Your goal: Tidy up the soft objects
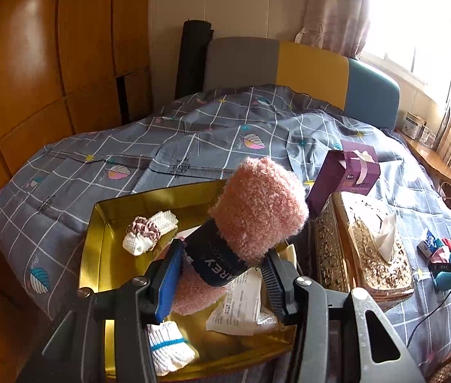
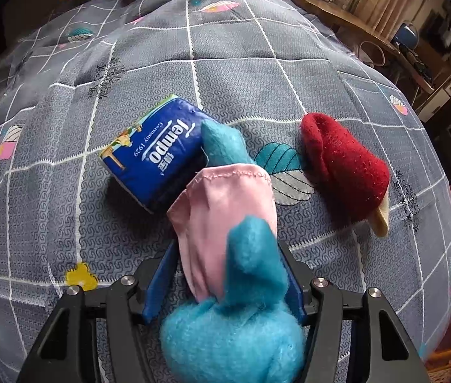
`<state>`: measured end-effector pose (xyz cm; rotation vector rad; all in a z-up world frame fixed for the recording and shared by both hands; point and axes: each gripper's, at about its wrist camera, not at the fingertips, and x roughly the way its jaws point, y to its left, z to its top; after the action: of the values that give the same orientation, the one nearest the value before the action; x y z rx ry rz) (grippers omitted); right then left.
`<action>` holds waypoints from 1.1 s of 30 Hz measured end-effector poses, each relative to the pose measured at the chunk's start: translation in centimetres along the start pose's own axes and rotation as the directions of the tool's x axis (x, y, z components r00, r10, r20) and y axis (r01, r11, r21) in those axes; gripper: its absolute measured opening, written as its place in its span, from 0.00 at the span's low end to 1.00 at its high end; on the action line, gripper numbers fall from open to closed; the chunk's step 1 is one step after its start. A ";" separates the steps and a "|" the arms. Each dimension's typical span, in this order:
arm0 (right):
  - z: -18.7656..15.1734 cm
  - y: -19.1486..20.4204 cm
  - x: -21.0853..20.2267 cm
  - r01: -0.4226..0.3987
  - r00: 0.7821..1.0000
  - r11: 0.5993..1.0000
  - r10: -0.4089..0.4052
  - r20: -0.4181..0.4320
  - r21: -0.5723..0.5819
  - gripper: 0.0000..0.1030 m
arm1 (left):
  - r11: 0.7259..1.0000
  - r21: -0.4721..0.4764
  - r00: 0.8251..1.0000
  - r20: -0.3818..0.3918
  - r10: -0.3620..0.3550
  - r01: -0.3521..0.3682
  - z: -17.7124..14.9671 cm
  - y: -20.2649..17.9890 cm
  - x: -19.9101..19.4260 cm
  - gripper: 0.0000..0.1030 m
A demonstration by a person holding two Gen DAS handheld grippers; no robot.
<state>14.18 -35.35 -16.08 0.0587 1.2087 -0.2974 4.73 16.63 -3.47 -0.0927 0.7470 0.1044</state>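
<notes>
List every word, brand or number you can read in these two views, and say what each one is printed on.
"Tempo", "Germany 1929": on the blue tissue pack lying on the bed; the white characters beside the brand are too blurred to read.
"...AREY": on the dark paper band around the pink fluffy cloth, partly hidden; the smaller line above is unreadable.
Purple box: print too blurred.
Paper slip in the gold tray: too small.

A bed (image 1: 212, 146) filled the room, covered by a grey checked quilt (image 2: 225, 63) with leaf prints. Its headboard (image 1: 302, 67) was grey, yellow and blue. Glossy wooden wardrobe doors (image 1: 49, 79) stood left — a bright curtained window (image 1: 417, 41) right.
</notes>
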 end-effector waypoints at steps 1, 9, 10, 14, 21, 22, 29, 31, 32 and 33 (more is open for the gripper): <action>0.0 0.1 -0.1 0.001 1.000 1.000 -0.001 0.001 0.000 0.60 | 1.000 -0.002 1.000 -0.003 0.000 0.000 -0.2 0.1 0.0 0.47; -0.1 -0.3 0.1 -0.015 1.000 1.000 0.015 -0.009 0.027 0.61 | 0.996 -0.087 0.999 -0.040 -0.018 0.014 -2.1 3.0 -0.5 0.47; -0.1 -0.3 0.0 -0.015 1.000 1.000 0.015 -0.008 0.025 0.61 | 0.994 -0.104 0.999 -0.044 -0.014 0.009 -2.2 3.7 -0.7 0.47; 0.0 -0.4 0.1 -0.016 1.000 0.999 0.016 -0.013 0.043 0.61 | 0.983 -0.183 0.998 -0.052 0.020 -0.029 -3.2 7.1 -1.7 0.47; 0.1 -0.7 0.3 -0.017 1.000 0.999 0.017 -0.019 0.042 0.61 | 0.938 -0.345 0.995 -0.081 -0.054 0.022 -4.6 10.8 -1.4 0.47; 0.1 -0.7 0.3 -0.014 1.000 0.999 0.015 -0.019 0.038 0.62 | 0.933 -0.358 0.993 -0.083 -0.080 0.045 -4.7 10.7 -1.1 0.47; 0.3 0.0 0.1 0.004 1.000 1.000 -0.004 -0.012 0.007 0.61 | 0.842 -0.497 0.956 -0.079 -0.282 0.207 -3.3 9.6 2.6 0.47; 0.4 -0.1 0.2 0.004 1.000 1.000 -0.004 -0.007 -0.003 0.59 | 0.820 -0.528 0.951 -0.068 -0.301 0.221 -2.7 9.4 3.5 0.47; 0.0 0.4 -0.1 0.008 1.000 1.000 -0.008 -0.004 -0.005 0.59 | 0.809 -0.550 0.954 -0.070 -0.292 0.207 -2.4 9.6 4.3 0.47; -0.1 0.5 -0.1 0.010 1.000 1.000 -0.010 -0.002 -0.007 0.59 | 0.802 -0.565 0.955 -0.077 -0.287 0.195 -2.2 9.7 4.8 0.47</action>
<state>14.19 -34.87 -16.04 0.0473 1.2125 -0.3020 5.48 26.26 -8.81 -0.7619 0.8412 0.0659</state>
